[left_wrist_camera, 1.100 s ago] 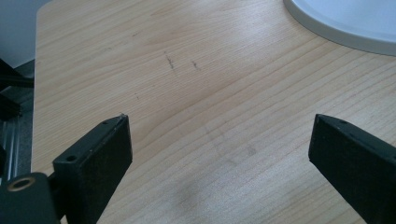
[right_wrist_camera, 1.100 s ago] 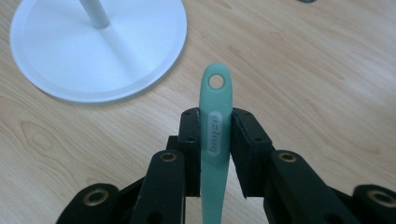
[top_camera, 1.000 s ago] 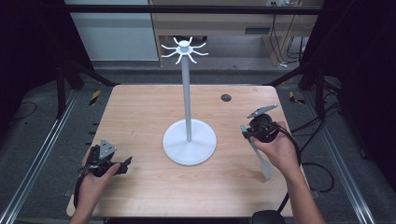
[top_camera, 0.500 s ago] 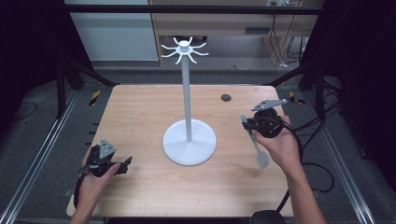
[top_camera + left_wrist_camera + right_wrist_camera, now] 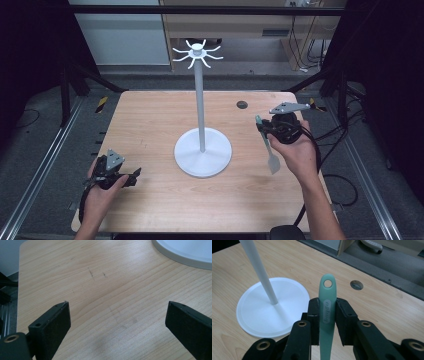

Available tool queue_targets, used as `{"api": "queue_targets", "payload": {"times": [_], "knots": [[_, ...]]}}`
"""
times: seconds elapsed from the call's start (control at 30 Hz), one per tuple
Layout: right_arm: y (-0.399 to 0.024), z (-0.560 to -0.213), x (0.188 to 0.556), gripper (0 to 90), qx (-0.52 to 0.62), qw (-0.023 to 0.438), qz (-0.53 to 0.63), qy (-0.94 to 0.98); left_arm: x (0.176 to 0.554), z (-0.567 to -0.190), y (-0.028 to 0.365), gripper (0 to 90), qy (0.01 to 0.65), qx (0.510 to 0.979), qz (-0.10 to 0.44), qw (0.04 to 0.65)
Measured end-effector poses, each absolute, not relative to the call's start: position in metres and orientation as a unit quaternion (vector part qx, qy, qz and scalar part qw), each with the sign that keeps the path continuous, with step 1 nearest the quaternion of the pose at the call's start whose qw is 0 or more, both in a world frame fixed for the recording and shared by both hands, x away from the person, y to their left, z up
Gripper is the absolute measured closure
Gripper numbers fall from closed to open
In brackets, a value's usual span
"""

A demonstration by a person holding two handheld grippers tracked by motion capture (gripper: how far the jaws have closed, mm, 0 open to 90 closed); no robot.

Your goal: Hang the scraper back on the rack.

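Observation:
A white stand has a round base (image 5: 203, 151), a thin pole and a ring of hooks (image 5: 197, 54) on top. To its right my right gripper (image 5: 263, 129) is held above the table, shut on the pale green handle of a spatula (image 5: 273, 161), whose grey blade hangs down toward the person. In the right gripper view both pads clamp the handle (image 5: 327, 302); its end, with a hanging hole, sticks out past the jaws toward the stand base (image 5: 257, 315). My left gripper (image 5: 133, 176) rests low at the table's front left, jaws open (image 5: 117, 325) with only bare wood between them.
The wooden table (image 5: 150, 120) has a small dark round hole (image 5: 242, 104) at its back right. Metal frame rails run along both sides, and cables trail off the right edge. The stand base rim (image 5: 185, 255) lies ahead and right of the left jaws.
The right hand has risen a little with the spatula and drifted slightly left, toward the stand. The left hand has kept still.

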State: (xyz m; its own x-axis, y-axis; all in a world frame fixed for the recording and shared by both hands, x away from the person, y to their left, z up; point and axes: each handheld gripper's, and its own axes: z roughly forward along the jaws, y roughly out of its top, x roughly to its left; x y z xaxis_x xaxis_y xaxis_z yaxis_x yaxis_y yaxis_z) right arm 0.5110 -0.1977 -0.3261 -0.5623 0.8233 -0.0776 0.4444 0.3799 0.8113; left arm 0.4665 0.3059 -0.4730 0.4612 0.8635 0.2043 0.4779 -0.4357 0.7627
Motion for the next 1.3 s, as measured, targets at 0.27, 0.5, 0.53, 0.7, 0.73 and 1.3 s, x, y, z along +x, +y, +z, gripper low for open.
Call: {"api": "queue_targets", "payload": {"times": [0.27, 0.5, 0.53, 0.7, 0.73, 1.3], "knots": [[-0.190, -0.318, 0.508, 74.6, 0.390, 0.256, 0.411, 0.783, 0.466, -0.473, 0.306, 5.8, 0.422, 0.793, 0.300, 0.320], [-0.187, -0.312, 0.507, 74.6, 0.391, 0.256, 0.430, 0.772, 0.467, -0.473, 0.306, 5.8, 0.422, 0.793, 0.300, 0.320], [-0.186, -0.311, 0.507, 74.5, 0.390, 0.255, 0.432, 0.773, 0.467, -0.473, 0.306, 5.8, 0.422, 0.793, 0.300, 0.320], [-0.181, -0.306, 0.504, 74.5, 0.382, 0.255, 0.442, 0.770, 0.466, -0.473, 0.306, 5.8, 0.425, 0.792, 0.300, 0.321], [-0.181, -0.305, 0.504, 74.5, 0.381, 0.256, 0.443, 0.769, 0.466, -0.473, 0.307, 5.8, 0.425, 0.791, 0.300, 0.321], [-0.170, -0.272, 0.502, 74.5, 0.363, 0.272, 0.476, 0.753, 0.465, -0.473, 0.307, 5.8, 0.424, 0.791, 0.301, 0.321]]}}
